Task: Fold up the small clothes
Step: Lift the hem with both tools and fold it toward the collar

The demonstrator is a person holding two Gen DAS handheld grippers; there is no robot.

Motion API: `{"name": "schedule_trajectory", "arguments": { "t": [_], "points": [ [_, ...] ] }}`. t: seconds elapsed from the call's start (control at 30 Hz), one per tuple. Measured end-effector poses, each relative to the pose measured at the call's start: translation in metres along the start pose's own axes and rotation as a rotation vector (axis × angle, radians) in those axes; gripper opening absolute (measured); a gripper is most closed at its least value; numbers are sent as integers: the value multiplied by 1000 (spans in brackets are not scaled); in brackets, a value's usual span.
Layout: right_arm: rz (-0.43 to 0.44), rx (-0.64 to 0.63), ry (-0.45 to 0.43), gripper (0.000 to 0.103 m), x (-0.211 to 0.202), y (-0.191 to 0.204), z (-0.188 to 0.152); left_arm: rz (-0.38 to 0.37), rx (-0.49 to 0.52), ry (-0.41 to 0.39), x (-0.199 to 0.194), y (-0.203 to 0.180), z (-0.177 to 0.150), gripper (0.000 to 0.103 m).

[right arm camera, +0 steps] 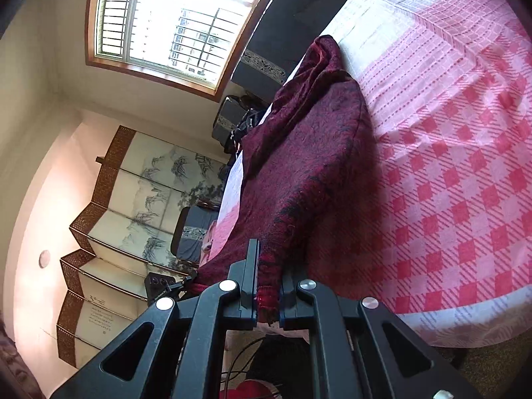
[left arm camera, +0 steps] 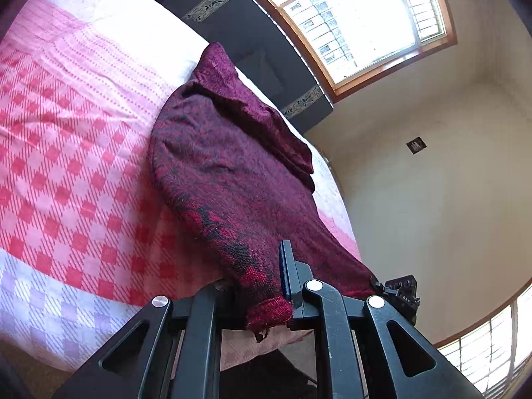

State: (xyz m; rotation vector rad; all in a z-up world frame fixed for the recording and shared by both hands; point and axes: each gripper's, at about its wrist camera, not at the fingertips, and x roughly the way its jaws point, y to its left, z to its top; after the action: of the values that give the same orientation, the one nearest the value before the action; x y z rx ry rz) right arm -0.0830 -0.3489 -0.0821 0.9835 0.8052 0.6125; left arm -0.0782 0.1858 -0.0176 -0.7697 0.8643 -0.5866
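left gripper [left arm camera: 266, 286] and right gripper [right arm camera: 267, 286] both clamp near hem of maroon sweater [left arm camera: 226, 166] lying on pink checked bedspread [left arm camera: 73, 153].

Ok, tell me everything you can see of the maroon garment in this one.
The maroon garment is a knit-looking piece, dark red mottled with black, with a brighter red-and-black band near its hem. It lies stretched over the pink checked bedcover, its far end bunched into folds toward the headboard. The near hem is lifted off the bed: the left claw is shut on one corner and the right claw on the other.
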Motion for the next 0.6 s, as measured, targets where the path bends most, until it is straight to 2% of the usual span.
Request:
{"name": "schedule_trajectory", "arguments": {
  "t": [0.07, 0.17, 0.3, 0.6],
  "points": [
    [34, -10, -23, 9, -2, 11, 12, 17, 49, -31, -4, -13, 12, 14],
    [39, -33, -47, 9, -1, 25, 32, 28, 120, -64, -4, -30, 31, 14],
    [47, -50, -73, 9, 5, 37, 62, 37, 170, -105, 0, -45, 56, 14],
    [11, -99, -100, 9, 24, 56, 129, 112, 247, -182, 23, -66, 107, 14]
  ]
}}
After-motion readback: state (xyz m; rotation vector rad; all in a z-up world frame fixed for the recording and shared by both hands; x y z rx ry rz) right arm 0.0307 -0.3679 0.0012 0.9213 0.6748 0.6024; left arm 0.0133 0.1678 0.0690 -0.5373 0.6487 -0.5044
